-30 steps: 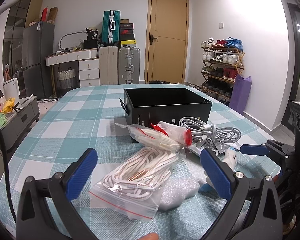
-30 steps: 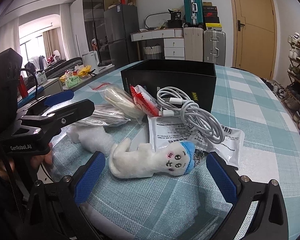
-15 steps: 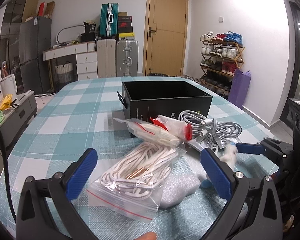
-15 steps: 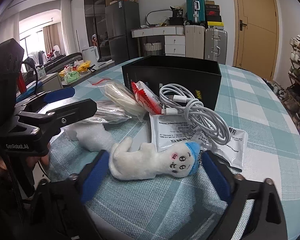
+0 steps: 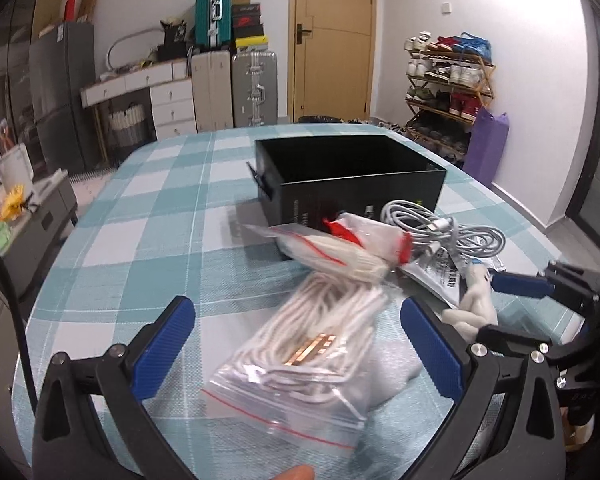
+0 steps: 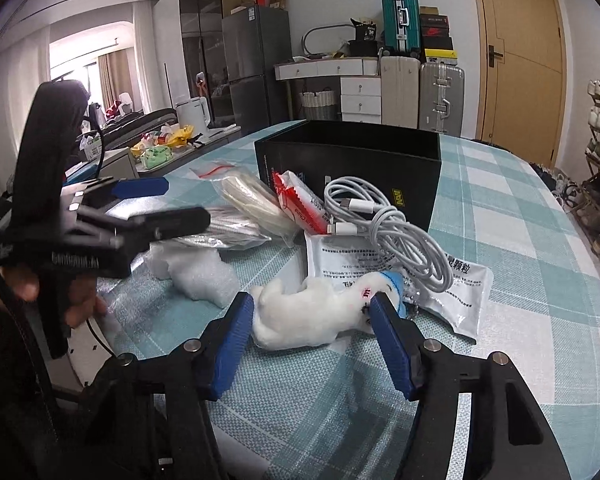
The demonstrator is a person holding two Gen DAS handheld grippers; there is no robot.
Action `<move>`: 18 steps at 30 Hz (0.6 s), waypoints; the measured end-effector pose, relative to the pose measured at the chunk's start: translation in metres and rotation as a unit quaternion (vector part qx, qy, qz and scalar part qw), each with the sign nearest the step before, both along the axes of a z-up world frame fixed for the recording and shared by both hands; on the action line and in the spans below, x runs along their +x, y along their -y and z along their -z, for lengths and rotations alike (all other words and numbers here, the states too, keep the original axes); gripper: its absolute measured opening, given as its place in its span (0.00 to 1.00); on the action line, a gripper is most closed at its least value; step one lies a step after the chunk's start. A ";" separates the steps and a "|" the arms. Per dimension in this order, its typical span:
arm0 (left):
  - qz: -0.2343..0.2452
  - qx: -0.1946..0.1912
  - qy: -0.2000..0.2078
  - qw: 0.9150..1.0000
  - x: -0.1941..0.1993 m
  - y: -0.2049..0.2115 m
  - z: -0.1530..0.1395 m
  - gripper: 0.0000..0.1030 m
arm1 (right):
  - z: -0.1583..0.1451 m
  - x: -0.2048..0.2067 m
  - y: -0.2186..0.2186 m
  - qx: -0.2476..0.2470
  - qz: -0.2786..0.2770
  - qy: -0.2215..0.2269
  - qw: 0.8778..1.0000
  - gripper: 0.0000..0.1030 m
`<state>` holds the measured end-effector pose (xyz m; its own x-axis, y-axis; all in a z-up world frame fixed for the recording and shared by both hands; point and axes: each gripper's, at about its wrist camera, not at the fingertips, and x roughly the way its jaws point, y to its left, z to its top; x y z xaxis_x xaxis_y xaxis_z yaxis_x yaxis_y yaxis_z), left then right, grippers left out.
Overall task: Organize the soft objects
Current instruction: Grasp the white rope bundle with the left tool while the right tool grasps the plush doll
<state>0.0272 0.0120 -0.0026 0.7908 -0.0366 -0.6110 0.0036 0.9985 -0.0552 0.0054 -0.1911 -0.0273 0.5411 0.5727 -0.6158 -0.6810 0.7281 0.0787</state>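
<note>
Closing on the first soft item: the step in hand, by my reading, is the pick-up of the plush toy, with nothing yet lifted.
Table (image 6: 500,208): checked teal cloth carrying the whole pile; a bare stretch lies to the right of the box.
Black box (image 6: 352,160): open-topped, at the far side of the pile, and probably the place for sorted items.
Bag of white cord (image 5: 308,344): clear zip bag lying between the wide-spread fingers of the left gripper (image 5: 296,344), which hangs over it without touching.
Charging cable (image 6: 384,224): white coil resting against the box front and over a printed sachet (image 6: 452,280).
Plush toy (image 6: 312,312): white body with a blue cap, lying on its side at the near edge of the pile, head touching the sachet.
Right gripper (image 6: 310,316): jaws have just been closing, with the toy between them; the blue pads now sit against its two ends and seem to press it.
Next move: finish the squeeze until the stuffing gives, lift clear of cable and sachet, then carry towards the box.
</note>
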 end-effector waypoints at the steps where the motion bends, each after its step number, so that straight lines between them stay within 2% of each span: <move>1: 0.000 -0.005 -0.003 1.000 0.002 -0.002 0.001 1.00 | 0.000 0.000 0.000 0.002 0.000 -0.003 1.000 0.60; 2: 0.001 -0.009 -0.008 1.000 0.003 -0.005 0.002 1.00 | 0.000 0.000 0.000 0.003 0.000 -0.003 1.000 0.61; 4: 0.010 -0.015 -0.019 1.000 0.008 -0.007 0.004 1.00 | 0.000 0.000 0.001 0.003 0.003 -0.005 1.000 0.69; 5: 0.014 -0.017 -0.024 0.999 0.009 -0.008 0.005 1.00 | 0.001 0.001 0.002 0.004 0.006 -0.010 1.000 0.79; 6: 0.017 -0.018 -0.028 0.999 0.010 -0.008 0.006 1.00 | 0.002 0.002 0.003 0.005 0.010 -0.014 1.000 0.84; 11: 0.016 -0.011 -0.057 0.998 0.019 -0.005 0.013 1.00 | 0.002 0.007 0.008 0.010 0.025 -0.018 0.999 0.85; 15: 0.027 -0.026 -0.066 0.997 0.022 -0.005 0.016 0.98 | 0.003 0.009 0.009 0.013 0.025 -0.019 0.999 0.86; 17: 0.034 -0.031 -0.065 0.997 0.021 -0.005 0.016 0.84 | 0.004 0.009 0.009 0.012 0.024 -0.020 0.999 0.86; 18: 0.041 -0.037 -0.070 0.996 0.021 -0.005 0.017 0.81 | 0.005 0.010 0.009 0.012 0.023 -0.020 0.999 0.86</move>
<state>0.0486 0.0166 -0.0195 0.6902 -0.1477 -0.7084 0.0728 0.9881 -0.1351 0.0153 -0.1997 -0.0319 0.5431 0.5622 -0.6237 -0.6421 0.7567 0.1230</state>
